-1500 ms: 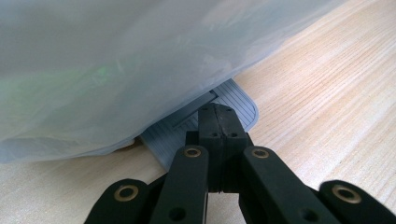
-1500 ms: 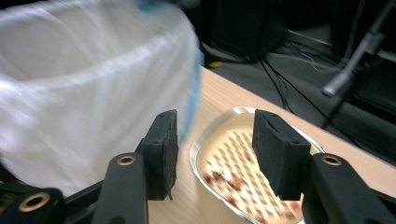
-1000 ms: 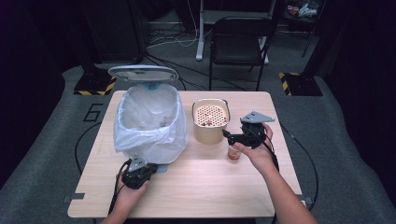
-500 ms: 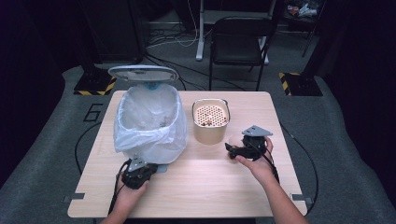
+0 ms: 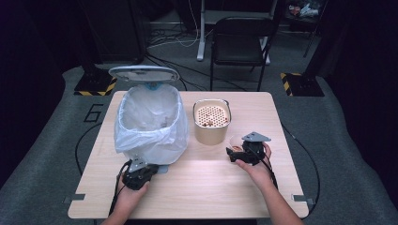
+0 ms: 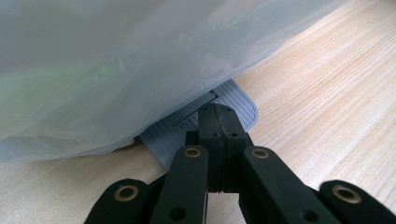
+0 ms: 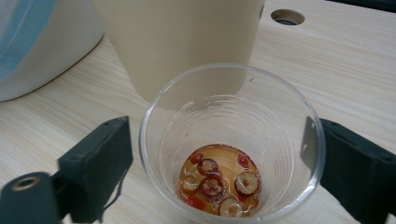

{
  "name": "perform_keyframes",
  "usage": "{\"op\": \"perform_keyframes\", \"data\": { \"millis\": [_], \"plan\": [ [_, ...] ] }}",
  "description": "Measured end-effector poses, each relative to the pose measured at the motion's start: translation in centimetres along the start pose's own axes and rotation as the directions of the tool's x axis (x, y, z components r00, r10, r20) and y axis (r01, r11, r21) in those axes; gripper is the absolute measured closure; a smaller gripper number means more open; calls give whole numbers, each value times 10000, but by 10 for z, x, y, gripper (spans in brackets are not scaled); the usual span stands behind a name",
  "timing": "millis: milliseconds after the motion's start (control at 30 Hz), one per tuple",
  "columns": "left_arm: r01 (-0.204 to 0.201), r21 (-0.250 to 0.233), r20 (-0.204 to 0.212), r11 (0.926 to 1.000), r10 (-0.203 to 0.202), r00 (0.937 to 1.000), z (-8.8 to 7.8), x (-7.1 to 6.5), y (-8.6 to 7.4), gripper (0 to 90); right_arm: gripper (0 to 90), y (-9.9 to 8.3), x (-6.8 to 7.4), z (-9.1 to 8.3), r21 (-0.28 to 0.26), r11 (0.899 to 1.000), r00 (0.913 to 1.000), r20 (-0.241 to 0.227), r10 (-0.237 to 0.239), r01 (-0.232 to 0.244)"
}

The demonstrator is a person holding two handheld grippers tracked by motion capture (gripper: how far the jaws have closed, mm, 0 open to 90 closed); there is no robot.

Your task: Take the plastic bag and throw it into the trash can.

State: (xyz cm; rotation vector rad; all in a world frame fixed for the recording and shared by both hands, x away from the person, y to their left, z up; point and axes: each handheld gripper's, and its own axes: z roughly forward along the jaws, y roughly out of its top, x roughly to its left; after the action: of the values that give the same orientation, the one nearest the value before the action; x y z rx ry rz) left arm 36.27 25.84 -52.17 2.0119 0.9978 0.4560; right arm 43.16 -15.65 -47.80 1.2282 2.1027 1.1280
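Dark studio floor and a black chair lie beyond the pale wooden table (image 5: 211,187) I work at. At about nine o'clock on it stands the pedal bin (image 5: 150,140), its white liner pulled over the rim and its lid (image 5: 143,73) up. My left claw (image 6: 217,126) sits at the bin's six o'clock, jaws pressed together with nothing between them, the tips bearing down on the grey ribbed pedal (image 6: 236,105). I judge that this is what keeps the lid up, so that hand should simply hold its pressure and not creep off the pedal's edge. At the centre, toward twelve, is the beige strainer pot (image 5: 212,123) with its perforated top. At its four o'clock, just beside it, stands the clear plastic cup (image 7: 229,154), upright, with a little amber liquid and red date slices (image 7: 217,179) in the bottom. My right claw (image 5: 233,153) straddles that cup. Its jaws have just been closing with the cup between them: one pad looks to be against the wall, while the other shows a sliver of table before the rim, so I count them as apart. To do this well I would finish closing gently and evenly. The wall is thin and will buckle under a hard squeeze. I would also keep the cup level, clear of the pot's side, until the grip is sure, so the dregs stay put.
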Motion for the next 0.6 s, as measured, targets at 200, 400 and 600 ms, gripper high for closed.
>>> {"op": "perform_keyframes", "data": {
  "millis": [200,400,600],
  "plan": [
    [-1,5,1,10000,1,10000,0,0,0,900,206,-4,-1,4,78,10000,10000,-21,-30,30],
    [-7,18,-15,10000,7,10000,0,0,0,900,266,-5,-3,4,-40,10000,10000,-37,82,-82],
    [-13,16,-15,10000,13,10000,0,0,0,900,281,-5,-5,2,-76,10000,10000,50,7,-6]
  ]
}}
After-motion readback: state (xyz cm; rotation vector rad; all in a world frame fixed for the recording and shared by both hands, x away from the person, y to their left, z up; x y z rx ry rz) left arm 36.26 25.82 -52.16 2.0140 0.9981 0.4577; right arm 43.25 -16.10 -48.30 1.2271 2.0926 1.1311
